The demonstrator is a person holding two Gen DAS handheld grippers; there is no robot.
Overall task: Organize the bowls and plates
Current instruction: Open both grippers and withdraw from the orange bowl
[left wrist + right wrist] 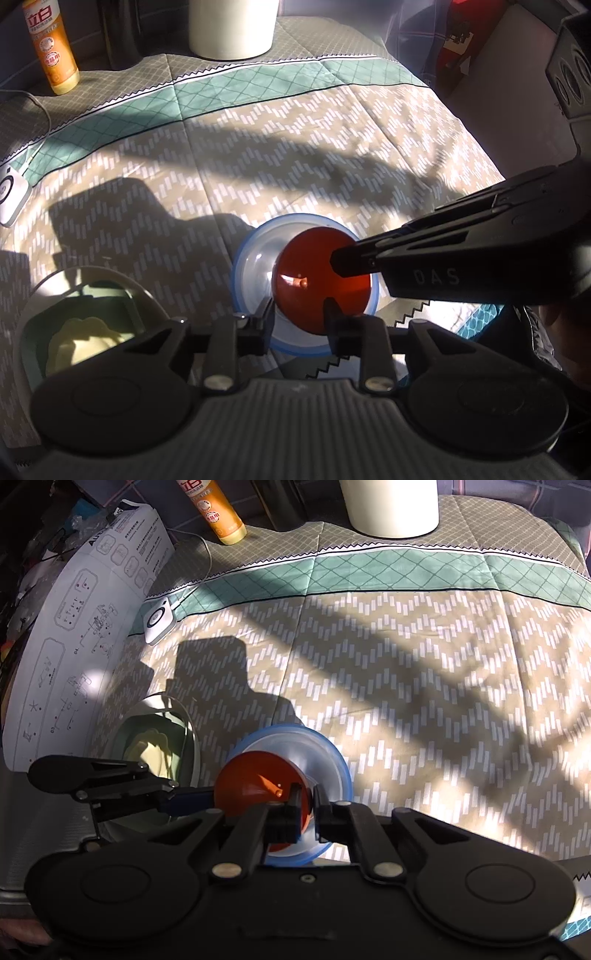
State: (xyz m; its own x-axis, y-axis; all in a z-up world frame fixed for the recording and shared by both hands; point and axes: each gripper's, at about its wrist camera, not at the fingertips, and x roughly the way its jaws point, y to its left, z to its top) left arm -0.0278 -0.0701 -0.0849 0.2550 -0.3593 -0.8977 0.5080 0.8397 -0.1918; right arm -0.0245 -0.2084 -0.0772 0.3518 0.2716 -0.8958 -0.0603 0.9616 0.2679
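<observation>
A small red bowl (pixel 314 280) sits inside a clear plate with a blue rim (pixel 255 266) on the patterned cloth. My left gripper (pixel 301 317) has its fingers on either side of the red bowl's near edge, partly open. My right gripper (pixel 308 808) is closed on the red bowl's rim (pixel 255 782) above the blue-rimmed plate (pixel 332 760); it also shows in the left wrist view (pixel 343 258), coming in from the right. A clear glass plate holding a green dish and a pale yellow piece (pixel 85 332) lies at the left, also in the right wrist view (pixel 155 749).
An orange bottle (pixel 51 44) and a white cylinder (pixel 231 27) stand at the far edge. A small white device with a cable (pixel 11 195) lies at the left. A white printed box (pixel 74 635) stands left of the plates. The cloth's near edge (pixel 406 317) is close to the plate.
</observation>
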